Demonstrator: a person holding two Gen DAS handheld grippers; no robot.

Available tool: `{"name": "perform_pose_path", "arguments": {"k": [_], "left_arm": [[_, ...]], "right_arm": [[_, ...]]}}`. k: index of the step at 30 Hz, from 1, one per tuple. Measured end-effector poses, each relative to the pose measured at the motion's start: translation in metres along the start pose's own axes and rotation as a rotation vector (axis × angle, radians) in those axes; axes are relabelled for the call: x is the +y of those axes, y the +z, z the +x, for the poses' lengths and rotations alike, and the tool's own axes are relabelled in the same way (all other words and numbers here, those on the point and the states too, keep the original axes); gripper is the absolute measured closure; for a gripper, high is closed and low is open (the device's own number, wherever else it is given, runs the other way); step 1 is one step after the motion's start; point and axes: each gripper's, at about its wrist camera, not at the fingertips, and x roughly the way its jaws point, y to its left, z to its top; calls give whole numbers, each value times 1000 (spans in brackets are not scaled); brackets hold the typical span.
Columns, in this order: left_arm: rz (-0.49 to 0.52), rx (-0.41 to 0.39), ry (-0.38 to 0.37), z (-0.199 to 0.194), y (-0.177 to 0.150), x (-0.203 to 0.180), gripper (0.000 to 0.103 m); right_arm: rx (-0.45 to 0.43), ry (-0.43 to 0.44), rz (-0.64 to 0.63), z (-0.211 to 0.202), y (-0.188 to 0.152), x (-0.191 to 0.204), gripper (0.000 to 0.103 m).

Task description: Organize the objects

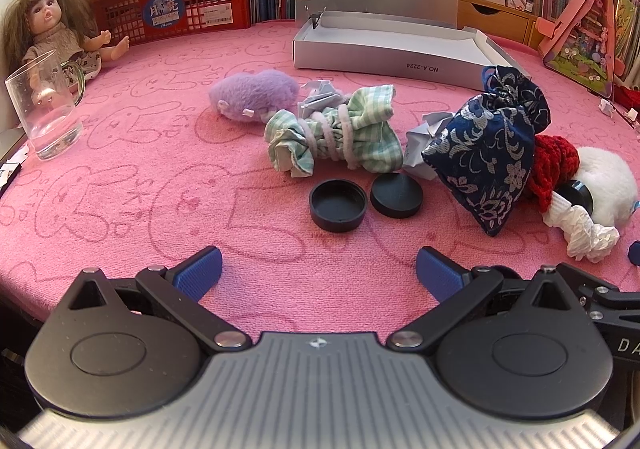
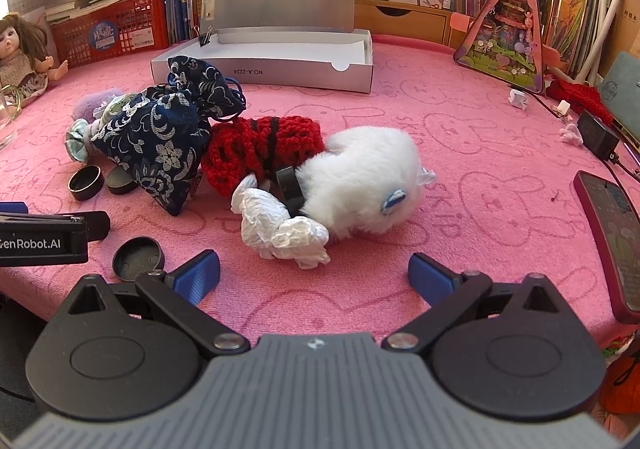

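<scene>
Left gripper (image 1: 319, 269): jaws spread wide, nothing between the blue pads, low centre of its frame over the pink cloth (image 1: 120, 177). Right gripper (image 2: 314, 273): same, spread and empty.

Task items sit in a loose pile mid-frame in both views:
- Navy floral pouch (image 1: 486, 153), right of centre in the left view, left of centre in the right view.
- Red knit piece (image 2: 260, 145) touching the pouch and the white plush (image 2: 360, 177).
- Crumpled white paper (image 2: 280, 229) just in front of the plush, nearest the right gripper.
- Open silver box (image 1: 384, 53), lid up, upper centre.

Left view only:
- Glass mug (image 1: 46, 109), far left.
- Green checked bundle (image 1: 340, 133) wrapped in cord, clearly seen at centre, purple plush (image 1: 254, 93) behind it.
- Two black caps side by side, one cap open side up (image 1: 338, 205), the flat cap (image 1: 396, 195) just right of it.

Right view only:
- A third black lid (image 2: 138, 253), lower left, beside its left pad.
- Black ring (image 2: 290, 185) between red knit and white plush.
- Remote (image 2: 612, 241), far right edge.
- Black adapter (image 2: 598, 137), upper right.
- Left gripper's side, labelled, at the left edge.

Doll (image 1: 52, 29) upper left in both views.
</scene>
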Motion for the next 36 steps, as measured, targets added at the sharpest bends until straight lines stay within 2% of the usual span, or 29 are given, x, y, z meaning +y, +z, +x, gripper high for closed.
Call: {"name": "perform_pose_path", "arguments": {"k": [16,22,25,31,36], "left_arm": [[0,-45,8,3,-7,-4,0],[3,-52,-2,2,-8,-1,0],[1,-72,-15,-6,-10,-1,0],[54,-178,-58,-32,-11,-7,0],[98,-196,-101,-44,-15,-16,0]], "right_arm": [[-30,6,-1,0,-5,0,0],[-14,-3,7,-1,-2,2,0],[-31,17,12,-7,-3,1,5],[-86,45,3,-18,1,2,12],[-92,68,3,-19,2,6,28]]}}
